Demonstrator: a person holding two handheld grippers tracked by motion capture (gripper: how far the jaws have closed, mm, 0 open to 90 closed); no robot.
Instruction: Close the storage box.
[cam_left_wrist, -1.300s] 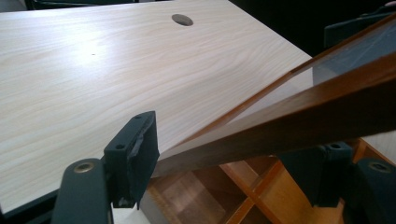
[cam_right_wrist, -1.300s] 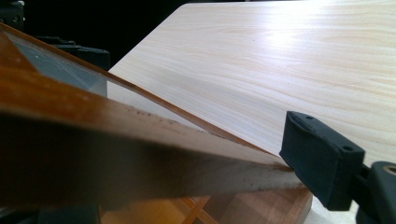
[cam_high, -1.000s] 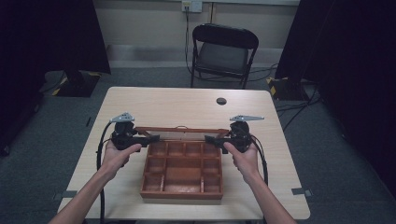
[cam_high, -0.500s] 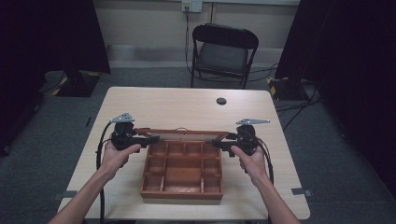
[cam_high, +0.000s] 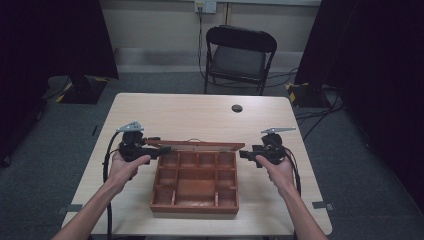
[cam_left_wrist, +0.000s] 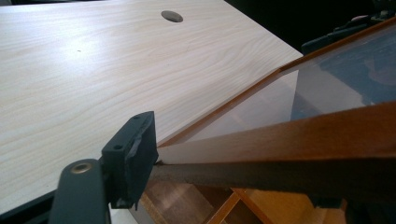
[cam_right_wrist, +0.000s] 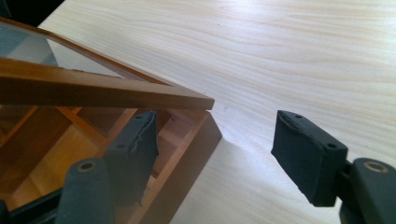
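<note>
With the right gripper (cam_high: 248, 154) drawn clear, fingers apart and just closing on nothing, the glass lid (cam_high: 197, 145) of the wooden box (cam_high: 195, 181) mid-counter (cam_high: 190, 115) hangs half-raised on the left gripper (cam_high: 161, 148) alone, whose fingers have just been loosening on its edge, so it could drop shut.

Recording studio: black curtains (cam_high: 55, 40), folding chair (cam_high: 240, 55).

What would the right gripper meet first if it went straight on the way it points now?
Probably the wooden box: the right gripper points at its near corner, under the raised lid. Depth is unclear.
</note>
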